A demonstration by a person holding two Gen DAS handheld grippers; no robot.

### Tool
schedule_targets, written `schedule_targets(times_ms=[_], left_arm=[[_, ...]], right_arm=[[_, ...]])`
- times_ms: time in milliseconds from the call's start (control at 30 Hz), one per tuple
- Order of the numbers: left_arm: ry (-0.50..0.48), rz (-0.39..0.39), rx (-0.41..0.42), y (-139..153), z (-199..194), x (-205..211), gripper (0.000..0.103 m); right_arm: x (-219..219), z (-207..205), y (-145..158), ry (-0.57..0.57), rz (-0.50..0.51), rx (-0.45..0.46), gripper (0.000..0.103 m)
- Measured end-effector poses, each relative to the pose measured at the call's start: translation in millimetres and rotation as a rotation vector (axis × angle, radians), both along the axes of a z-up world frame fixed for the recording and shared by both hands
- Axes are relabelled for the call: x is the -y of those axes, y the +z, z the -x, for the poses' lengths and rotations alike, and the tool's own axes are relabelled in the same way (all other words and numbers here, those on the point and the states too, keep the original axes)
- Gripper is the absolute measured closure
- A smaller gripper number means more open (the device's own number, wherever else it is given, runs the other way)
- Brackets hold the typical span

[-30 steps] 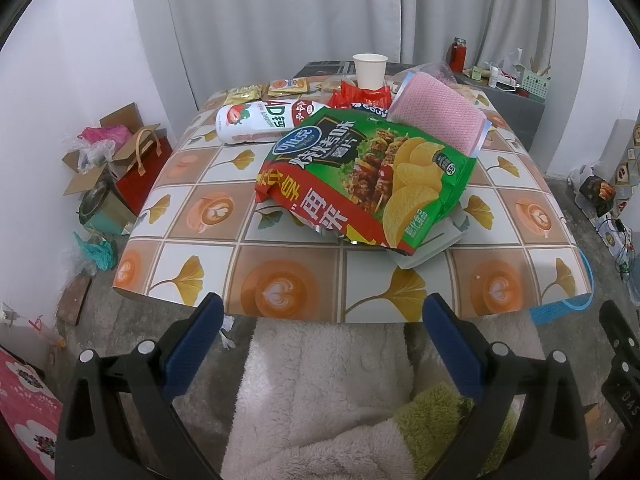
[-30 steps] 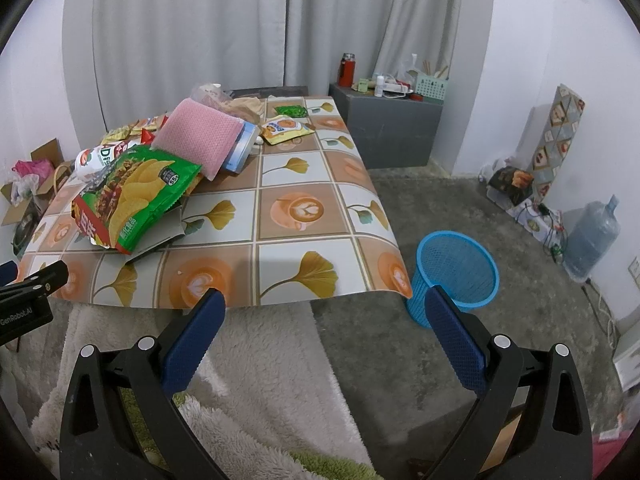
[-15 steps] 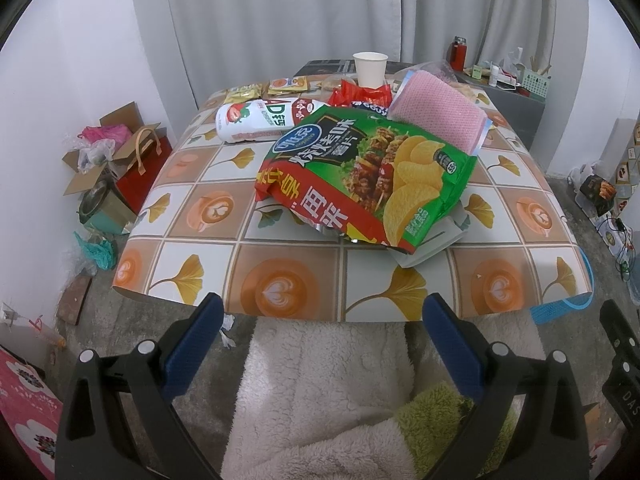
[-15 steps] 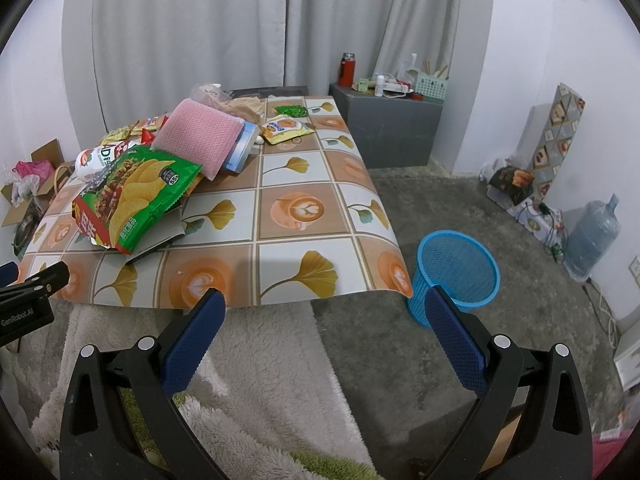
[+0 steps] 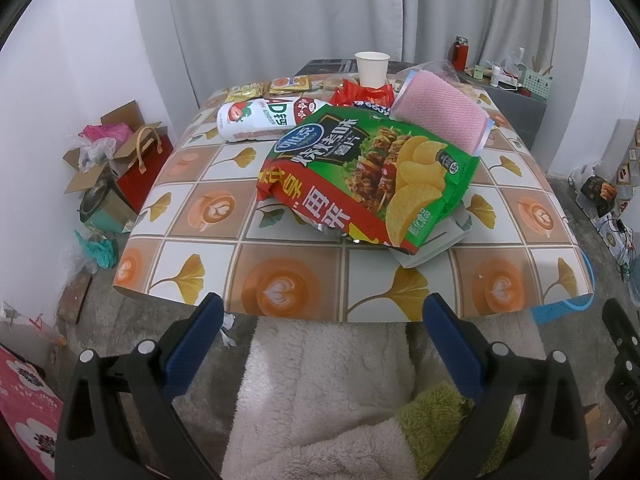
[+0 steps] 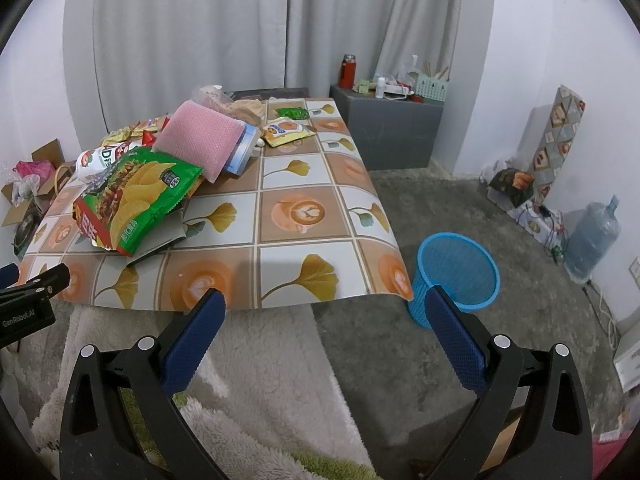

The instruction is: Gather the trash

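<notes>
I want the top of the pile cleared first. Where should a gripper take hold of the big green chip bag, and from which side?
Grip the green chip bag at its near red corner, coming from the table's front edge with the left gripper. That end looks lifted off the tablecloth, so a finger could probably slide under; the far end lies tucked beneath the pink pack.

We see grey pleated curtains (image 6: 280,20) at 12 o'clock. Red thermos flask (image 6: 347,71) stands on the grey low cabinet (image 6: 394,128) at 1 o'clock. Blue translucent water jug (image 6: 592,236) on the grey carpet at 3 o'clock. Open brown cardboard box (image 5: 102,148) at 9 o'clock, red paper bag with handles (image 5: 146,162) just beside it. White fluffy blanket (image 5: 320,380) at 6 o'clock.
</notes>
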State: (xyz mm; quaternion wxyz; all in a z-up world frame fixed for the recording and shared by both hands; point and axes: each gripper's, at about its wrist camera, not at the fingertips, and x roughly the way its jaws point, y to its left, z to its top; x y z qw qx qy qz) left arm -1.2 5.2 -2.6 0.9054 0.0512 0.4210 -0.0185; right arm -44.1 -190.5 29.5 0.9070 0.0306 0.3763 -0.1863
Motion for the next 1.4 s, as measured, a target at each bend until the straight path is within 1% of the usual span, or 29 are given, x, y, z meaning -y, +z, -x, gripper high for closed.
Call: schedule_targets(times_ms=[667,1000,1167,1300,1400], left_arm=[[0.0,0.0,-0.004,-0.3,-0.3,0.2,0.006],[-0.002,0.0,-0.011,-5.2,6.0,-3.1,0.006],[-0.002,-0.001,-0.021,-5.3,2.3,-1.0,0.006],[-0.007,0.005,-0.026,-6.1,1.3,-0.7,0.006],[-0.014,0.021,-0.014,-5.1,-0.2,-2.4,0.006]], right_arm=[[-1.6,1.0,2.3,-0.004,-0.004,-0.003,0.008],[-3.6,-1.3,4.0,-0.005,-0.007,-0.003,0.008],[-4.9,-2.2,4.4,0.0,-0.01,0.002,0.008],[-2.0,-5.1,6.9,0.0,-0.021,0.015,0.008],[3.7,-8.3,12.3,-0.002,-0.028,0.048,0.008]])
